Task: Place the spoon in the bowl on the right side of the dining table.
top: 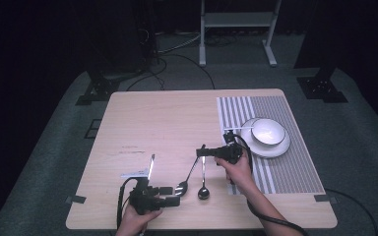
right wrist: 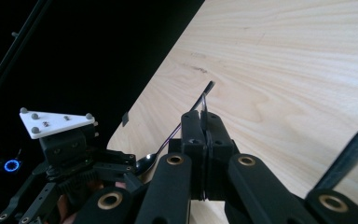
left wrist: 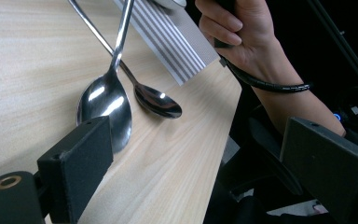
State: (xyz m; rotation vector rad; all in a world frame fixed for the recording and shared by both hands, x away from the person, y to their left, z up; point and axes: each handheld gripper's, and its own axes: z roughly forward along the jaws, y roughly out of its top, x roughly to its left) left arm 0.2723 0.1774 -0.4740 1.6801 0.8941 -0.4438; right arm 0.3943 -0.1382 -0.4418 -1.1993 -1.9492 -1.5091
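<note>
Near table (top: 167,118) edge: left gripper (top: 170,195) held low in the left hand (top: 139,219), jaws wide apart with nothing between them; in the left gripper view one jaw lies over the table and the other hangs past its edge. Just ahead lie two spoons, bowls toward the person: a larger spoon (top: 187,181) and a smaller spoon (top: 203,184), handles crossing in the left gripper view. The right gripper (top: 200,153), in the right hand (top: 238,169), is clamped on a spoon handle tip; which spoon, I cannot tell (jaws pressed tight around it in the right gripper view). A thin utensil (top: 151,165) lies left of the spoons. Farther right: one striped placemat (top: 295,162), carrying one plate (top: 275,148) with one white bowl (top: 268,131) on it. No readable writing anywhere. Beyond the table: grey carpet, cables, a white frame (top: 236,29).
</note>
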